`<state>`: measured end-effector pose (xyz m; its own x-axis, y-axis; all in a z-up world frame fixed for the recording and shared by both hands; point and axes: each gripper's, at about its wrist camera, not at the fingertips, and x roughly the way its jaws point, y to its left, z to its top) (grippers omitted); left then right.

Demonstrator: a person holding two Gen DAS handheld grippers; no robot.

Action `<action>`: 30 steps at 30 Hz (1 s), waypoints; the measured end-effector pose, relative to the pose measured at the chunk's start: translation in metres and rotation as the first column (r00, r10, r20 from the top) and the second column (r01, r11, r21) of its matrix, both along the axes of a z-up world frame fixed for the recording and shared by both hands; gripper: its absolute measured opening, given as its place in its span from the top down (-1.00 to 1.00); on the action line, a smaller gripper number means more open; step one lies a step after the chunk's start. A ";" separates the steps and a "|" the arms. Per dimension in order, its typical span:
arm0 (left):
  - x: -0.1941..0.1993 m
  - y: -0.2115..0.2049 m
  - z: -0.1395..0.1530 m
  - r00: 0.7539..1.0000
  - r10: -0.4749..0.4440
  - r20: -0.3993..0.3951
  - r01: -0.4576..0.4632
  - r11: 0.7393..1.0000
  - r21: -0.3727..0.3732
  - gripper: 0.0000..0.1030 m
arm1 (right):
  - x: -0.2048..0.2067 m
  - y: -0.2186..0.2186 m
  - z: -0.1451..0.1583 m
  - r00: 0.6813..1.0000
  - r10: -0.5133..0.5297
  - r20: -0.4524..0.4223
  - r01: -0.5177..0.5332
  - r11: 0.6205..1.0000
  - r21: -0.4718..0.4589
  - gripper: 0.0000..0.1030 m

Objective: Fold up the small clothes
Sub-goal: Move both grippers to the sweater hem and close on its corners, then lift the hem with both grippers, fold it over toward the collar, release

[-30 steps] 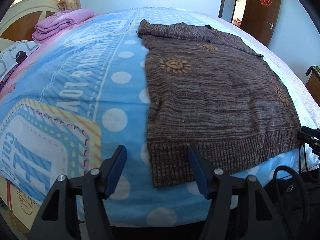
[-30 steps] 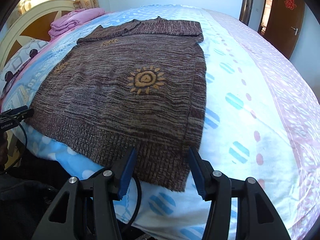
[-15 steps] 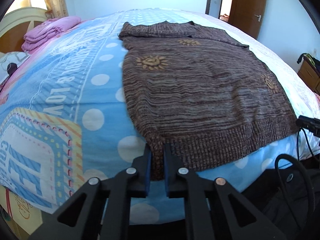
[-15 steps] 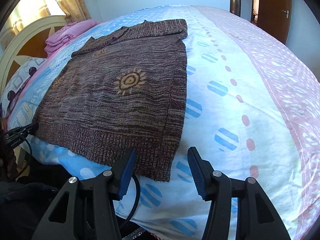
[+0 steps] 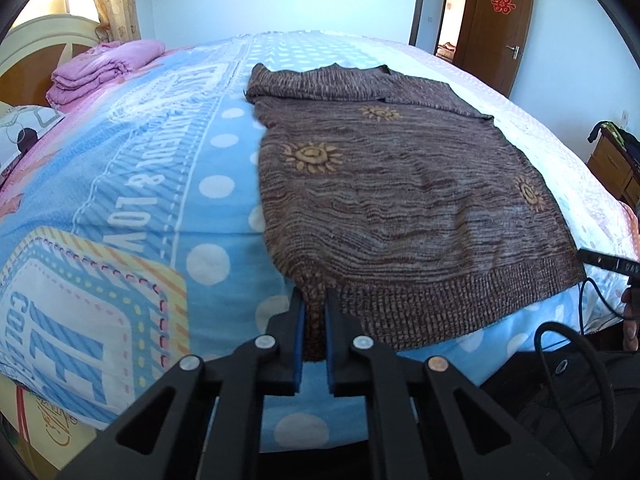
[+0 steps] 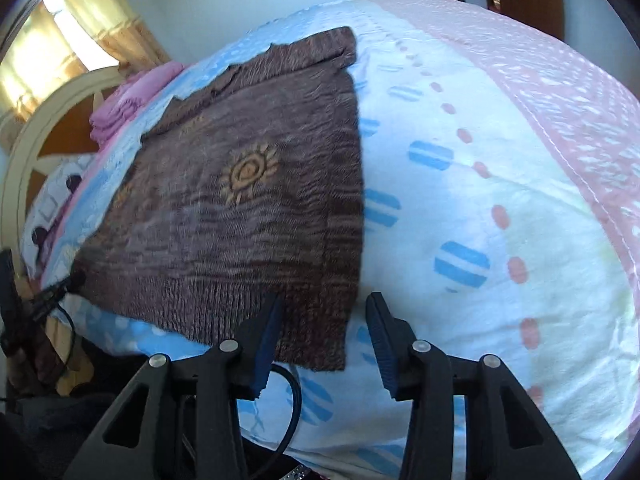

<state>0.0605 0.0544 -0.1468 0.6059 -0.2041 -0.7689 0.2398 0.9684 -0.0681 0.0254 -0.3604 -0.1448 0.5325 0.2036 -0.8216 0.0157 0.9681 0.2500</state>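
While left tool (image 5: 314, 312) pinches one sweater (image 5: 400, 200) — right tool (image 6: 322, 320) closing.

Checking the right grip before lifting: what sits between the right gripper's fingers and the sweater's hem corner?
Nothing in the way. In the right wrist view the right gripper has been closing, with the brown sweater corner between its fingers, pads not yet pressing.
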 end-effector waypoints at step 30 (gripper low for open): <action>0.039 0.020 0.083 0.987 0.045 0.154 -0.019 0.987 -0.162 0.83 | 0.008 -0.011 0.113 0.944 0.023 0.328 -0.041 0.998 0.049 0.89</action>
